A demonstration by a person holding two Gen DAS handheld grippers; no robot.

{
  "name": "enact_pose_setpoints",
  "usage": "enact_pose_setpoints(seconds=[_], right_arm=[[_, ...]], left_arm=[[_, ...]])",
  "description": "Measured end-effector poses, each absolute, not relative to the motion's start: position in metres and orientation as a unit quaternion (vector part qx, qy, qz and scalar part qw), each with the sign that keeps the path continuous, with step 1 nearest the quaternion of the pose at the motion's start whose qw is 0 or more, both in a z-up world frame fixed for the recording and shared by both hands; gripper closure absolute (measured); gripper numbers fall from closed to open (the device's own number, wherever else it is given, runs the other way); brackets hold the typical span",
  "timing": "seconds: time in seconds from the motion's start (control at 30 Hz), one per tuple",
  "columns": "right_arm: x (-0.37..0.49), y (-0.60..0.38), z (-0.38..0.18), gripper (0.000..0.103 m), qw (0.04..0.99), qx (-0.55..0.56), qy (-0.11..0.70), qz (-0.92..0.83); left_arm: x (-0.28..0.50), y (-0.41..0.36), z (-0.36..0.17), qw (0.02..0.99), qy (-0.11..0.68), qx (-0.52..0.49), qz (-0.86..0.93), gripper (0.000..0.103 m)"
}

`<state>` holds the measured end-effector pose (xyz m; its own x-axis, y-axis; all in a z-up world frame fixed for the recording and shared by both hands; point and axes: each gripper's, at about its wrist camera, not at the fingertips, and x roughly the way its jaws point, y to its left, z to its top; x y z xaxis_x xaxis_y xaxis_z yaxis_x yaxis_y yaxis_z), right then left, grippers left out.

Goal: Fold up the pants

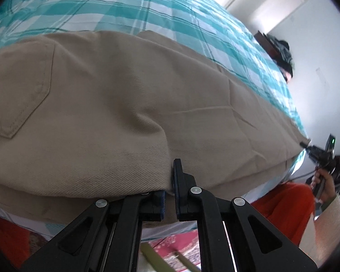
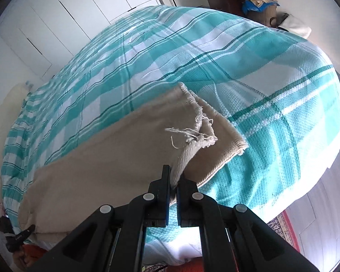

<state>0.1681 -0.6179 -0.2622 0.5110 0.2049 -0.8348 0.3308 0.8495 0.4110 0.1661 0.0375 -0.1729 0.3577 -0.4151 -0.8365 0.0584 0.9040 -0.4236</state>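
Left wrist view: khaki pants [image 1: 115, 104] fill the left and middle of the frame over a teal checked bedspread [image 1: 129, 4], back pocket at the left, and the left gripper [image 1: 168, 195] at bottom centre is pinching their near edge. Right wrist view: pants run from lower left up to a frayed hem at centre, right gripper [image 2: 173, 181] clamped on that hem fold
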Motion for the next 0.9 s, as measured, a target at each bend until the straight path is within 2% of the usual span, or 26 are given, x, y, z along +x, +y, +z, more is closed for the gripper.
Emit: enact_pose_setpoints(seconds=[0.07, 0.1, 0.13, 0.2, 0.27, 0.37, 0.47, 0.53, 0.57, 0.6, 0.63, 0.67, 0.8, 0.83, 0.87, 0.9], right_arm=[[0.17, -0.615, -0.262, 0.098, 0.828, 0.26, 0.494, -0.043], [0.172, -0.612, -0.258, 0.098, 0.831, 0.247, 0.496, -0.045], [0.172, -0.61, -0.255, 0.093, 0.834, 0.234, 0.497, -0.047], [0.17, -0.605, -0.246, 0.079, 0.839, 0.204, 0.501, -0.055], [0.159, -0.603, -0.229, 0.054, 0.854, 0.18, 0.483, -0.067], [0.145, -0.602, -0.203, 0.052, 0.877, 0.148, 0.442, -0.114], [0.154, -0.59, -0.179, 0.052, 0.893, 0.15, 0.412, -0.098], [0.172, -0.573, -0.173, 0.051, 0.897, 0.15, 0.411, -0.063], [0.182, -0.563, -0.174, 0.048, 0.896, 0.147, 0.417, -0.045], [0.197, -0.549, -0.18, 0.046, 0.889, 0.143, 0.434, -0.021], [0.206, -0.541, -0.187, 0.046, 0.883, 0.14, 0.448, -0.009], [0.216, -0.532, -0.199, 0.046, 0.873, 0.135, 0.469, 0.004], [0.225, -0.516, -0.269, 0.047, 0.796, 0.115, 0.593, 0.026], [0.217, -0.515, -0.273, 0.047, 0.804, 0.107, 0.585, 0.032], [0.211, -0.514, -0.271, 0.047, 0.813, 0.099, 0.574, 0.033], [0.208, -0.513, -0.27, 0.047, 0.815, 0.095, 0.571, 0.03]], left_arm=[[0.164, 0.035, -0.165, 0.808, 0.556, -0.136, -0.142, 0.093], [0.159, 0.035, -0.159, 0.81, 0.558, -0.121, -0.132, 0.086], [0.154, 0.035, -0.15, 0.812, 0.559, -0.109, -0.126, 0.08], [0.14, 0.039, -0.13, 0.819, 0.55, -0.105, -0.13, 0.056], [0.128, 0.044, -0.104, 0.839, 0.519, -0.1, -0.131, 0.046], [0.138, 0.044, -0.074, 0.869, 0.471, -0.085, -0.131, 0.039], [0.179, 0.031, -0.076, 0.88, 0.449, -0.066, -0.139, 0.037], [0.212, 0.012, -0.104, 0.873, 0.462, -0.045, -0.149, 0.037], [0.22, 0.004, -0.117, 0.864, 0.479, -0.035, -0.153, 0.043], [0.226, -0.005, -0.139, 0.844, 0.51, -0.023, -0.161, 0.068], [0.225, -0.013, -0.164, 0.813, 0.555, -0.015, -0.178, 0.087], [0.214, -0.018, -0.182, 0.791, 0.581, -0.01, -0.193, 0.101], [0.153, -0.015, -0.173, 0.797, 0.565, 0.007, -0.214, 0.101], [0.148, -0.011, -0.169, 0.794, 0.569, 0.0, -0.216, 0.1], [0.145, -0.007, -0.162, 0.796, 0.568, -0.002, -0.211, 0.096], [0.144, -0.005, -0.154, 0.801, 0.563, 0.001, -0.204, 0.087]])
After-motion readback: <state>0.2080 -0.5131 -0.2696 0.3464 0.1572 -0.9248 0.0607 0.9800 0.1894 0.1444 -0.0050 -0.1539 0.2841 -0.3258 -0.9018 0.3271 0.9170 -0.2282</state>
